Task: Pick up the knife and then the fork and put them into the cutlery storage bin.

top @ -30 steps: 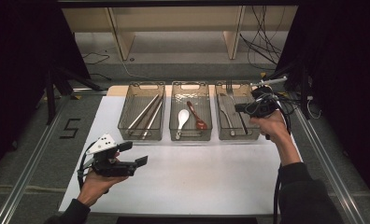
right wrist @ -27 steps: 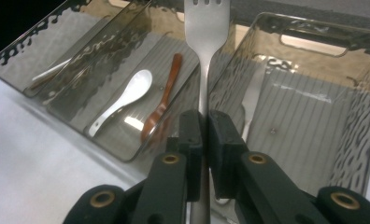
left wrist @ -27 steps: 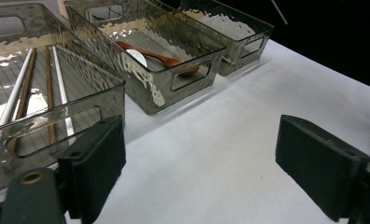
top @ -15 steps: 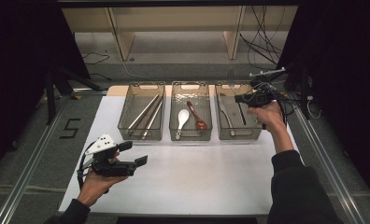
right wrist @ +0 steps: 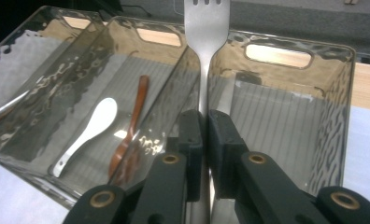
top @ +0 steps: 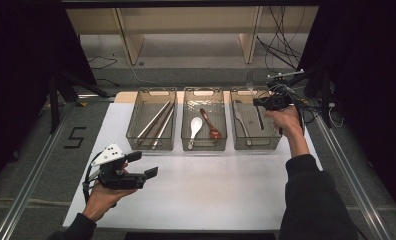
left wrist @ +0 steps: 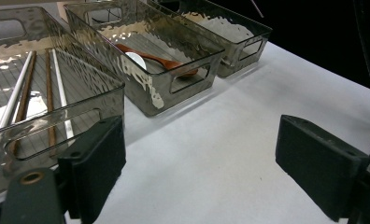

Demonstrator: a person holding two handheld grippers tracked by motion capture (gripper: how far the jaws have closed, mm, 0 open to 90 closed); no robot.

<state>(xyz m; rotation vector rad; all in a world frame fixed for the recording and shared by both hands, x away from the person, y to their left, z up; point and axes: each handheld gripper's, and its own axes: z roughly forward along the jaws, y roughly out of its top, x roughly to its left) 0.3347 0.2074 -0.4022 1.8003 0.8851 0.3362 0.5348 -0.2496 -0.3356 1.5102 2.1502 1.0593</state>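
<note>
On the white table top [top: 211,200], taken from left to right across the high view:

Item 1, left gripper [top: 145,165]: held in the person's left hand [top: 103,197] low over the near left part of the table, well short of the bins. Jaws released and standing wide apart, with bare table between them in the left gripper view [left wrist: 199,163].

Item 2, left bin [top: 153,125]: clear smoked plastic with handle cut-outs. It holds chopsticks [top: 158,124], pale and brown, lying lengthwise and slightly aslant.

Item 3, middle bin [top: 204,122]: same make, set just beside the first. It holds a white spoon [top: 194,129] and a red-brown spoon [top: 211,124], side by side, with their bowls at opposite ends.

Item 4, right bin [top: 254,127]: same make, last in the row. It holds a knife [top: 240,117] and a darker utensil beside it, too small to identify.

Item 5, right gripper [top: 256,101]: held in the person's right hand [top: 286,120] above the far end of the right bin. Jaws clenched on the handle of a metal fork [right wrist: 205,56].

Item 6, fork: upright in the grasp, tines pointing up and away, clear of the bin floor. In the right gripper view its shaft runs in line with the wall shared by the middle and right bins, and the tines reach the top edge of the frame.
</note>
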